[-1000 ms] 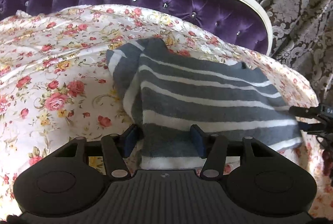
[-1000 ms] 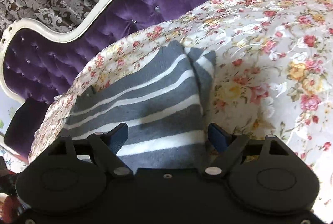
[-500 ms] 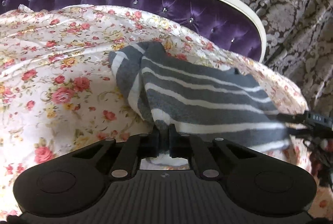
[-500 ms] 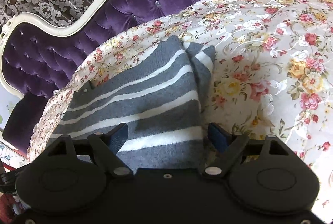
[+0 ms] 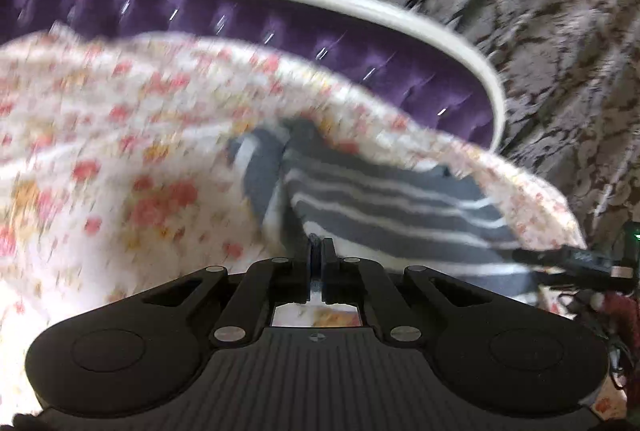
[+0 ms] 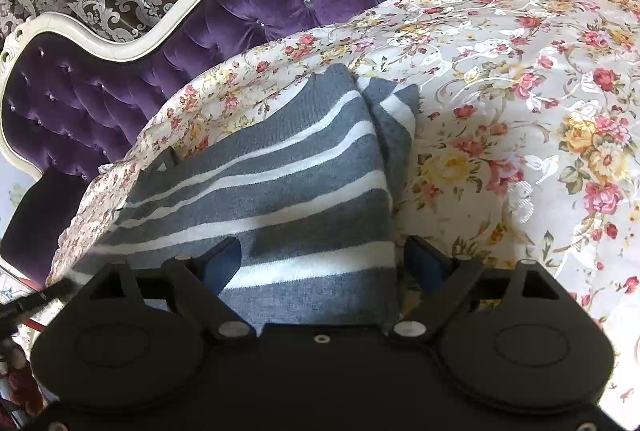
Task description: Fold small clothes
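Observation:
A folded grey sweater with white stripes lies on the floral bedspread near the bed's corner. It also shows in the blurred left wrist view. My left gripper is shut on the sweater's near edge, pinching the fabric between its blue pads. My right gripper is open, its fingers spread over the sweater's near end, without gripping it. The right gripper's tip shows at the right edge of the left wrist view.
A purple tufted headboard with a white curved frame stands behind the bed corner. Grey damask curtains hang beyond it. The bedspread stretches wide to the right in the right wrist view.
My left gripper went from open around the sweater's edge to shut on it, and is now lifting it in a fast, blurred motion. My right gripper stayed open over the sweater.

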Motion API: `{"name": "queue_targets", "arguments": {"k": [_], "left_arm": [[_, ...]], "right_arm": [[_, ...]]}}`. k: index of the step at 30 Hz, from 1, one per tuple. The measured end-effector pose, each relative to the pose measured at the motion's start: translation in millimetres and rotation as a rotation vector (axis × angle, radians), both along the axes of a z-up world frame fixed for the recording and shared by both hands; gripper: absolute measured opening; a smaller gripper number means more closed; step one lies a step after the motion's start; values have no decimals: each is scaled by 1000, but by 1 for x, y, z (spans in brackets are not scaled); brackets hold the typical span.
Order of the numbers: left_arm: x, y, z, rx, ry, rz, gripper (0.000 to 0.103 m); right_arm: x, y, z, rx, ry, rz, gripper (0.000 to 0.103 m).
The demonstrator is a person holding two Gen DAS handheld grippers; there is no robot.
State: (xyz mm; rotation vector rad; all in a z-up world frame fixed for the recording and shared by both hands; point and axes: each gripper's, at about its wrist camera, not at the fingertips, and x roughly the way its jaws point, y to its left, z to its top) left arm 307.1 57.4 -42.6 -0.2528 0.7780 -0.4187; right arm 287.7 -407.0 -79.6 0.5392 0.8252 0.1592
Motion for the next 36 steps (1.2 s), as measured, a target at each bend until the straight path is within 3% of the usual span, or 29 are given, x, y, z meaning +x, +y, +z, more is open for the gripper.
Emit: {"name": "queue_targets", "arguments": {"k": [3,5,8,9,10,12,18,25,31,36], "left_arm": [[6,2,-12,56,75,-16,4],[5,3,-11,91,58,16,4],[1,3,1,68,1,30,6],[-1,3,5,53,-21,37,12],[-2,1,6,45,-36,43,27],[-4,-3,6,31,-54,52,43],[3,-21,-11,60,51,9,44],[0,-42,8,105,7,13,49],[19,-98,20,208,-1,-41,50],[41,-144,9,262,30,-52,50]], "right_arm": [[0,-4,-1,30,1,-7,90],[0,-9,-2,64,1,-19,90],[-1,-16,-4,118,0,-36,90],[0,-19,-5,137,-1,-42,90],[0,-21,-6,157,-3,-48,90],[1,-26,-9,198,-10,-56,91],[19,-29,-18,300,-48,-59,92],[29,-24,-23,338,-69,-63,95],[27,-23,-24,313,-82,-37,95],[27,-24,-25,309,-93,-9,94]]}}
